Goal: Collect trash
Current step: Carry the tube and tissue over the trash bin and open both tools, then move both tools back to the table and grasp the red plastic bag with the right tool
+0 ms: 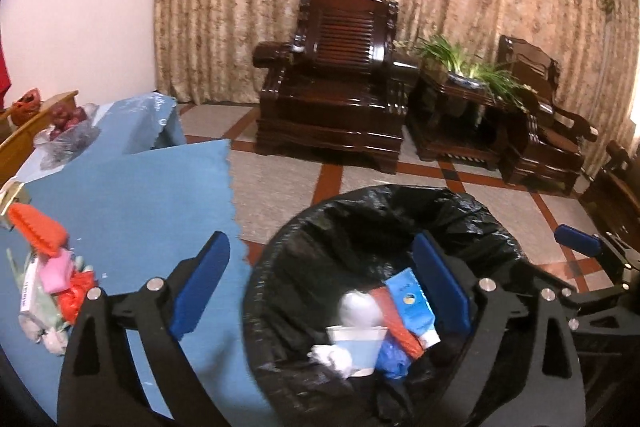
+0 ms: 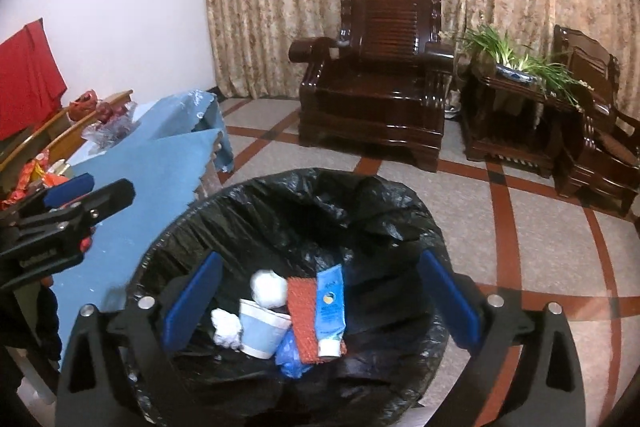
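A bin lined with a black bag (image 1: 400,211) (image 2: 304,195) stands on the floor beside a table with a blue cloth (image 1: 132,207) (image 2: 160,179). Inside lie a paper cup (image 1: 356,345) (image 2: 262,329), a blue tube (image 1: 414,307) (image 2: 330,307), a red flat piece (image 2: 302,311), white crumpled paper (image 2: 226,327) and a white ball (image 2: 269,287). My left gripper (image 1: 320,291) is open and empty over the bin's left rim. My right gripper (image 2: 320,311) is open and empty above the bin. More trash (image 1: 52,291) lies on the table at the left: pink, red and white pieces.
An orange clip-like object (image 1: 38,229) lies on the table. A bag of red fruit (image 1: 68,131) sits farther back. Dark wooden armchairs (image 1: 332,83) (image 2: 380,83) and a side table with a plant (image 1: 468,75) stand by the curtain across the tiled floor.
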